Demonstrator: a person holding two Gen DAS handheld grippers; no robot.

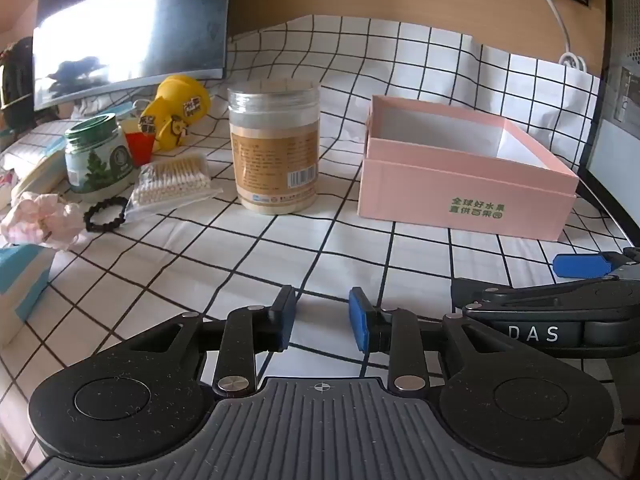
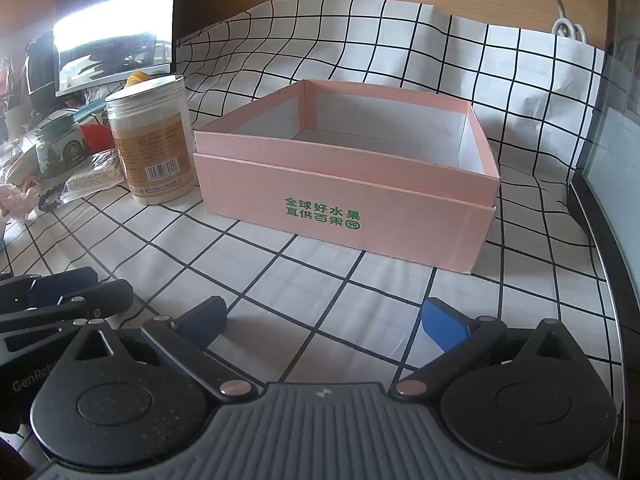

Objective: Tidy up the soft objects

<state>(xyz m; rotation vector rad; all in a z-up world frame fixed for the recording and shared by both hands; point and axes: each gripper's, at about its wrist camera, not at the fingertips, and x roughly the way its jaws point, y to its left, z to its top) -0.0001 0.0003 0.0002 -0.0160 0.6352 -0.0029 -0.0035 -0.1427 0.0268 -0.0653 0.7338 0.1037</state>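
So the soft stuff, a pink scrunchie [image 1: 38, 218] and a black hair tie [image 1: 105, 214], sits far left on the checked cloth [image 1: 280, 256], way closer to the left gripper [image 1: 322, 316] than the right gripper [image 2: 326, 322]. Both claws are empty with jaws apart, the right wider. The pink box [image 1: 460, 196] is off to the right. A cotton swab pack [image 1: 174, 184] touches the hair tie, and the tall jar [image 1: 274, 144] stands between pile and box.

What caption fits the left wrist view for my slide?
Open left gripper hovers over checked cloth, facing an open pink box, swab jar and pink scrunchie.
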